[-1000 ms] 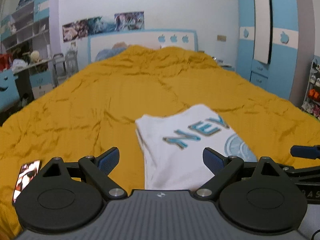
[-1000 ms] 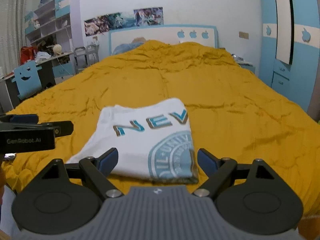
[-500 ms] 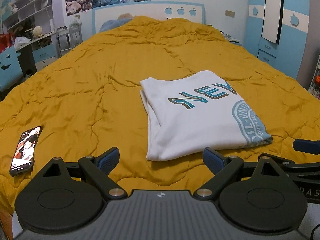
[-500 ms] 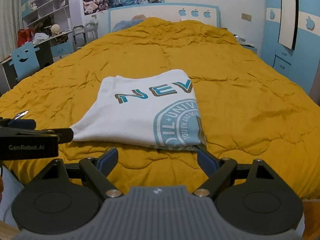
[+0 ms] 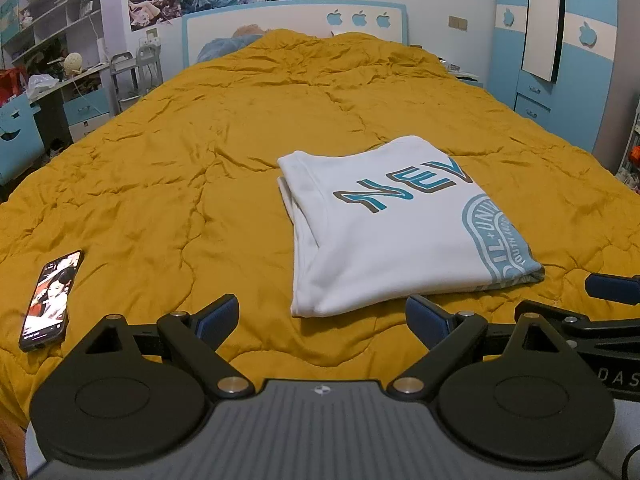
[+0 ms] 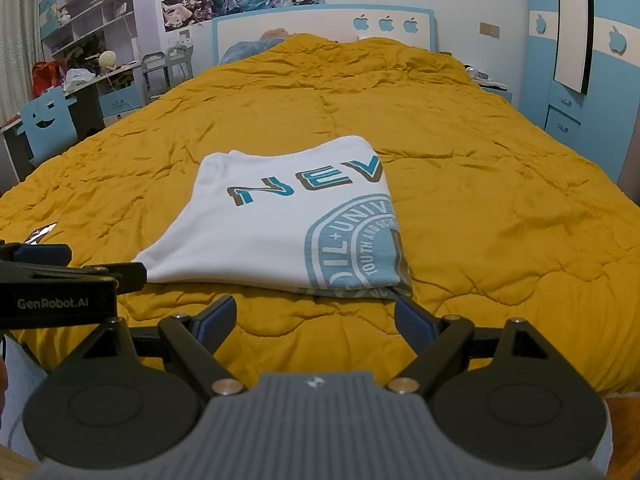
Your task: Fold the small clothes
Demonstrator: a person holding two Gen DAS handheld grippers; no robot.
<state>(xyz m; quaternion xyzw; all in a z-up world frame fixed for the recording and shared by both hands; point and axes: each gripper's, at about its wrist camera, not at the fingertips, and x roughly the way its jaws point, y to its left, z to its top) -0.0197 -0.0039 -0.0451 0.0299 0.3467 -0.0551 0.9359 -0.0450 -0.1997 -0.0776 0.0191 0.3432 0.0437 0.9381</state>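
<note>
Left wrist view: the folded white T-shirt [image 5: 392,240] is seen lying flat on the bed [image 5: 200,152], just beyond both empty, spread tools, left tool [image 5: 322,314] and right tool [image 6: 316,316]. If another fold is wanted, the near corners should be gripped evenly, layers kept aligned.

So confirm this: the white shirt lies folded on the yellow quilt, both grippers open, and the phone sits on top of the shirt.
Wrong on the phone: the left wrist view shows it on the yellow quilt, well left of the white shirt. The rest holds.
</note>
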